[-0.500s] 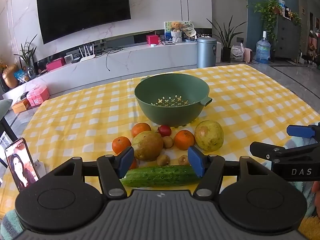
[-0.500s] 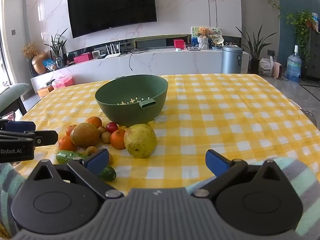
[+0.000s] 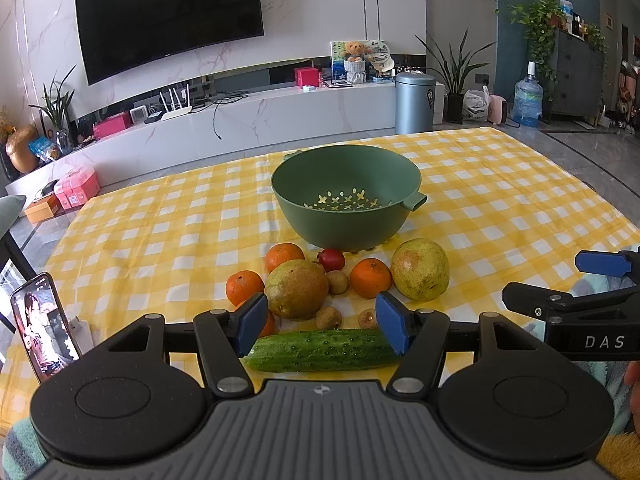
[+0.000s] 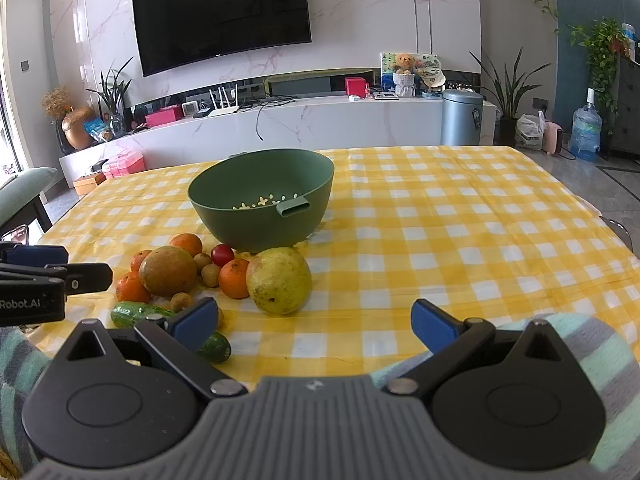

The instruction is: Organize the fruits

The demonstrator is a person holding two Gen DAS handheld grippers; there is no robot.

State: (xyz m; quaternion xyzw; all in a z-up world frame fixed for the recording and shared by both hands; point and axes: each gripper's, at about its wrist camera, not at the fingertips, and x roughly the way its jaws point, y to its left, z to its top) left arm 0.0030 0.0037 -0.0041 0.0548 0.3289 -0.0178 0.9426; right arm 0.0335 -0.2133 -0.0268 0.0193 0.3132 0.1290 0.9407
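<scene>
A green colander bowl [image 3: 346, 196] stands empty on the yellow checked tablecloth [image 3: 160, 232]; it also shows in the right wrist view [image 4: 260, 196]. In front of it lie two pears [image 3: 297, 289] [image 3: 420, 269], several oranges [image 3: 370, 278], a red fruit [image 3: 332, 259], small brown longans [image 3: 337, 282] and a cucumber [image 3: 320, 350]. My left gripper [image 3: 322, 326] is open and empty, just above the cucumber's near side. My right gripper [image 4: 314, 320] is open and empty, near the table's front edge, right of the pile. The large pear [image 4: 279, 280] lies ahead of it.
A phone [image 3: 44, 326] stands propped at the table's left front. A striped towel [image 4: 580, 340] lies at the front edge under the right gripper. Behind the table are a TV wall, a white cabinet and a metal bin [image 3: 414, 102].
Both grippers have hardly moved; the view is almost the same, and both stay open.
</scene>
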